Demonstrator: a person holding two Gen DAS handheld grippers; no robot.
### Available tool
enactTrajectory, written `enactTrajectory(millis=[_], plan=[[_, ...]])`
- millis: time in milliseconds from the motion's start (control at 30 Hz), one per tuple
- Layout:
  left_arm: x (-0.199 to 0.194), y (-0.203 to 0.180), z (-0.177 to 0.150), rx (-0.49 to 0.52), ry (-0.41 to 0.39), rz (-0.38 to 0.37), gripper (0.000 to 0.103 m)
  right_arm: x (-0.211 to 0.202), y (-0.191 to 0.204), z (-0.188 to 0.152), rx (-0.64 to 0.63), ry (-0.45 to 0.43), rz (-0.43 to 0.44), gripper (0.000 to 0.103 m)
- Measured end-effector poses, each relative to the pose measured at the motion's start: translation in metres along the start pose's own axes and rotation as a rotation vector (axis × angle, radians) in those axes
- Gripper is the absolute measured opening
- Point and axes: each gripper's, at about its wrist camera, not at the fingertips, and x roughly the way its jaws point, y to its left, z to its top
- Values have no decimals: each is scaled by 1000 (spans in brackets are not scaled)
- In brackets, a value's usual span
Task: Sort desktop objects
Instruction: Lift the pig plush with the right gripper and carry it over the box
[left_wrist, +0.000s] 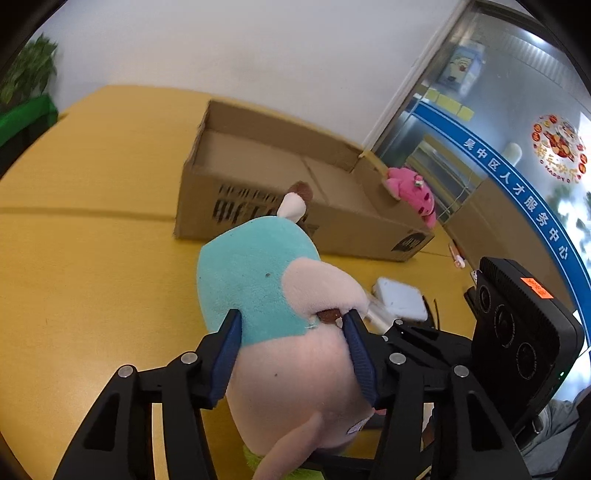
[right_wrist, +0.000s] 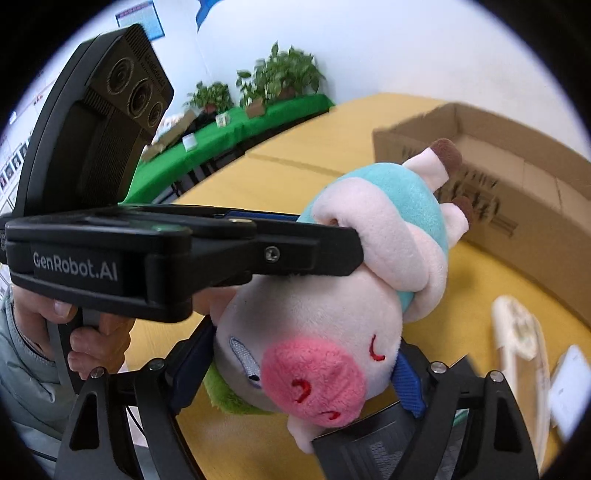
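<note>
A plush pig (left_wrist: 258, 269) with a teal shirt, pale pink body and brown hooves hangs over the yellow table (left_wrist: 92, 258). My left gripper (left_wrist: 293, 317) is shut on its waist, with both blue pads pressed into the plush. In the right wrist view the pig (right_wrist: 317, 332) is upside down, its pink snout facing the camera. Its head fills my right gripper (right_wrist: 303, 350), and both blue pads touch its cheeks. The left gripper's black finger (right_wrist: 314, 251) comes in from the left and clamps the body. An open cardboard box (left_wrist: 258, 173) stands just behind the pig.
A pink plush toy (left_wrist: 410, 192) sits at the box's right corner. White flat items (left_wrist: 400, 297) lie on the table to the right, also seen as a white case (right_wrist: 517, 332). A hand (right_wrist: 92, 332) holds the left gripper's handle. Behind is a green-covered table (right_wrist: 240, 125) with plants.
</note>
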Motion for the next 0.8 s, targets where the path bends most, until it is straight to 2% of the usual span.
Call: enactTrajectory(millis=[200, 300, 467, 533, 700, 800], plan=[[-17, -40, 76, 127, -139, -49, 58, -51, -21, 52, -59, -135, -75, 84], [-27, -60, 128, 174, -231, -88, 58, -85, -35, 93, -102, -197, -133, 84], [-50, -101, 216, 292, -405, -113, 58, -141, -57, 169, -195, -300, -226, 84], [-59, -111, 246, 314, -452, -125, 58, -162, -65, 199, -216, -346, -246, 84], [-72, -125, 304, 351, -518, -133, 58, -192, -77, 253, -253, -409, -280, 84], [-76, -125, 326, 369, -536, -124, 58, -197, -83, 271, -261, -427, -287, 84]])
